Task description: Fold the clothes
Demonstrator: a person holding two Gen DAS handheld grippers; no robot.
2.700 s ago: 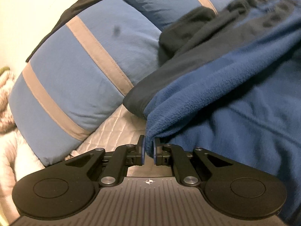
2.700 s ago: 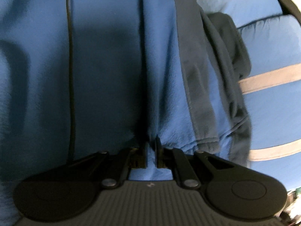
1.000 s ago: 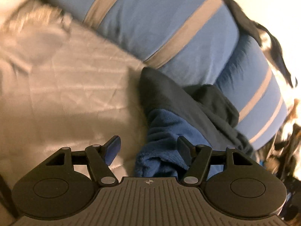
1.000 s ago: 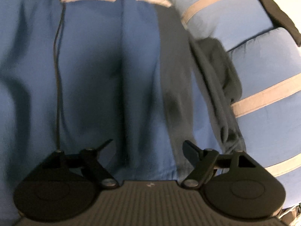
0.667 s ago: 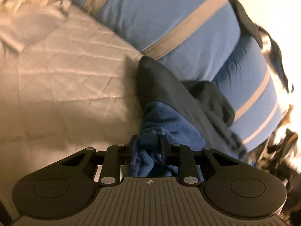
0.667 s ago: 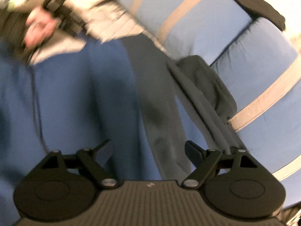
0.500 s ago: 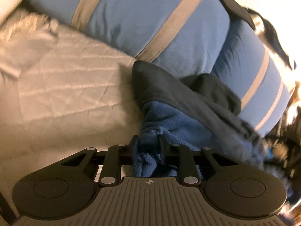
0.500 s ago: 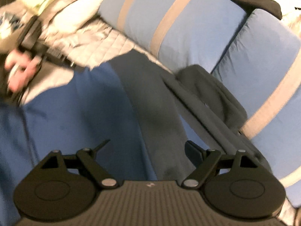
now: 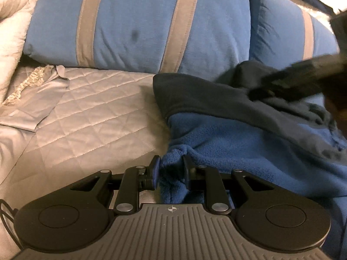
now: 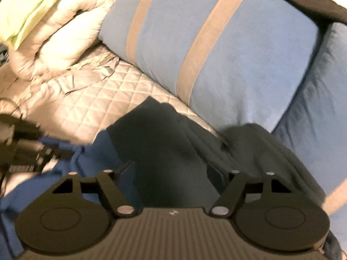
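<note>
A blue fleece garment (image 9: 249,143) with a dark navy band (image 9: 195,95) lies on the quilted bed, its top against the pillows. My left gripper (image 9: 170,169) is shut on a bunched blue corner of the fleece at its left edge. My right gripper (image 10: 171,173) is open and empty, hovering above the dark band (image 10: 160,138) of the fleece (image 10: 91,151). The right gripper appears as a blurred dark shape (image 9: 303,80) in the left wrist view, and the left gripper (image 10: 23,149) shows at the left edge of the right wrist view.
Two blue pillows with tan stripes (image 9: 138,21) (image 10: 216,49) stand behind the garment. A grey quilted bedspread (image 9: 86,117) covers the bed. A rolled cream duvet (image 10: 56,36) lies at the far left.
Both grippers let go of the fleece and opened. The left then shut on a bunched blue corner. The right stayed open and pulled back and up over the dark band.
</note>
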